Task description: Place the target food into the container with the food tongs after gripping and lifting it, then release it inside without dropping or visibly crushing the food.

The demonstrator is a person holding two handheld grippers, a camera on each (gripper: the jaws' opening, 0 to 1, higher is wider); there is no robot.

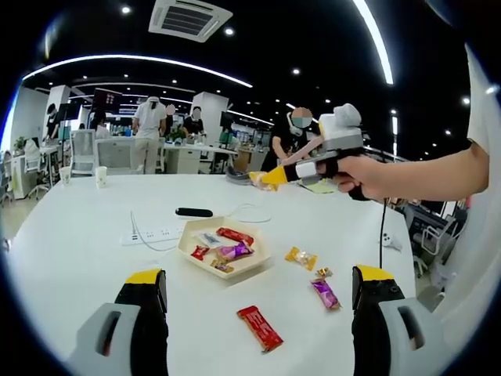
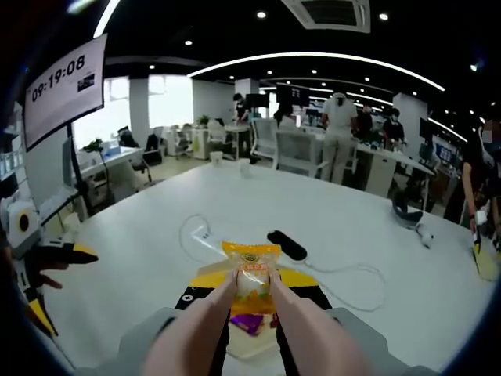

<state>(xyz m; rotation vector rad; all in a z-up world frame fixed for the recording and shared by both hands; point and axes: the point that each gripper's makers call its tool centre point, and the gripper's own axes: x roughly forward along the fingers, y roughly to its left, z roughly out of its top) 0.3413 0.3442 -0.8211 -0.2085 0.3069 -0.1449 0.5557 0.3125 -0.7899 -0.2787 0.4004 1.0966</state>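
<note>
The right gripper, held high over the white table, had pink tongs pinched shut on a yellow-wrapped snack. Well below sat the open tray of wrapped sweets. The left gripper hung with its jaws apart, holding nothing. The best move looked like lowering slowly over the tray with steady, light pressure, then easing the tongs open just above the sweets.
</note>
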